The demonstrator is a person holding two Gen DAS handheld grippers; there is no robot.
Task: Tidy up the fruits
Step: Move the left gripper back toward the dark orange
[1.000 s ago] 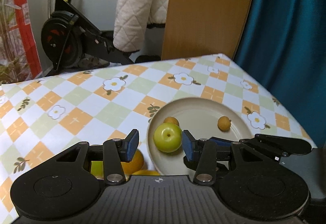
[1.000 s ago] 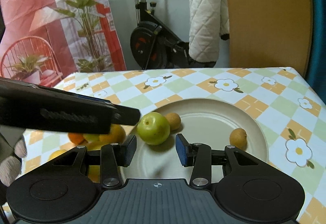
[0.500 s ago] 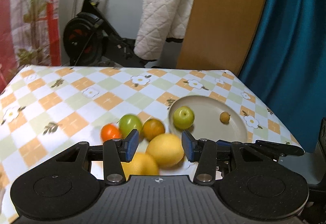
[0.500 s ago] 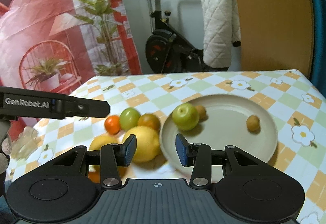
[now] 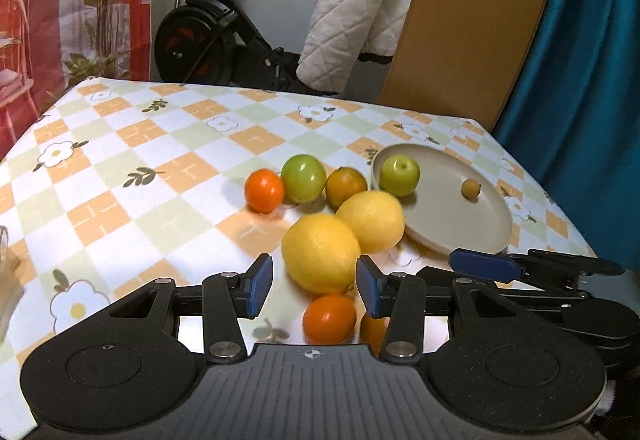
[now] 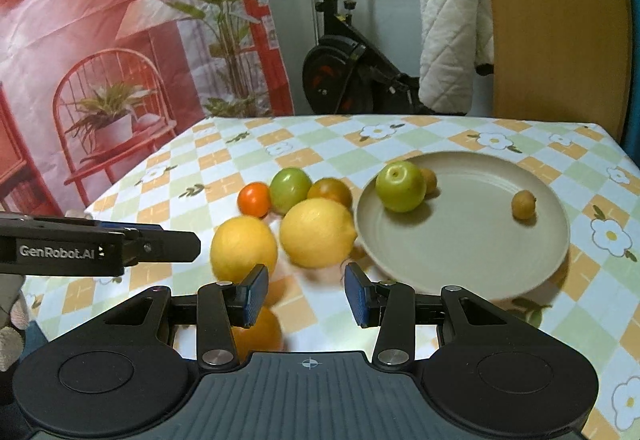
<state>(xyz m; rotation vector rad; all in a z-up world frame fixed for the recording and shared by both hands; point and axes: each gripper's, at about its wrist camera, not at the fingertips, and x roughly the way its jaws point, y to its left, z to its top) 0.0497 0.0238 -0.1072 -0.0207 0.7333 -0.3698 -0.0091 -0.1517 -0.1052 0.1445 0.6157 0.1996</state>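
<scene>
Smooth round lemons (image 5: 320,252) beside a matte plate (image 5: 460,236).

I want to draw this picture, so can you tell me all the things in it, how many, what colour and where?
plate: one, beige, on the table at right
green apple: one, on the plate near its left rim
small brown fruits: two, on the plate, one half hidden behind the apple
lemons: two, yellow, side by side on the cloth left of the plate
green fruit: one, on the cloth behind the lemons
oranges: at least four, two behind the lemons, the others close to the grippers
tablecloth: one, orange, green and white checks with flowers
exercise bike: one, black, behind the table
quilted cloth: one, white, draped over the bike
left gripper: black with blue pads, open, holding nothing
right gripper: same, open, holding nothing
</scene>
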